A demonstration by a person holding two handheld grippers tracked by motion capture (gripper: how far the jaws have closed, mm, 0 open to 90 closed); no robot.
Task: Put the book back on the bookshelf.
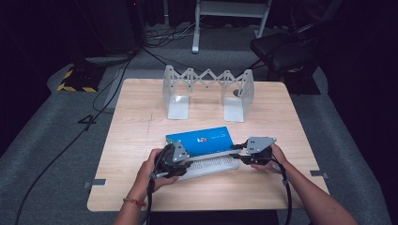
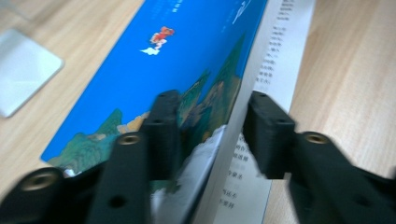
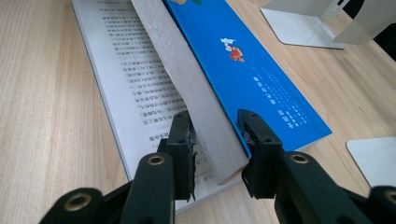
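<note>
A book with a blue cover (image 1: 202,138) lies on the wooden table (image 1: 136,126), its upper block of pages lifted off a printed page (image 3: 130,70). My left gripper (image 1: 187,161) is at the book's left end. In the left gripper view its jaws (image 2: 208,126) straddle the lifted block (image 2: 187,46), one over the cover and one beside the page edge, and stand loose around it. My right gripper (image 1: 237,152) is at the right end. Its pads (image 3: 215,135) press on the lifted block's corner (image 3: 219,154), one on the pages and one on the cover.
An expandable metal book rack (image 1: 206,86) with two flat feet stands behind the book at the table's far side. Its feet lie near the book (image 2: 23,70) (image 3: 299,23). A chair (image 1: 281,47) and floor cables lie beyond the table.
</note>
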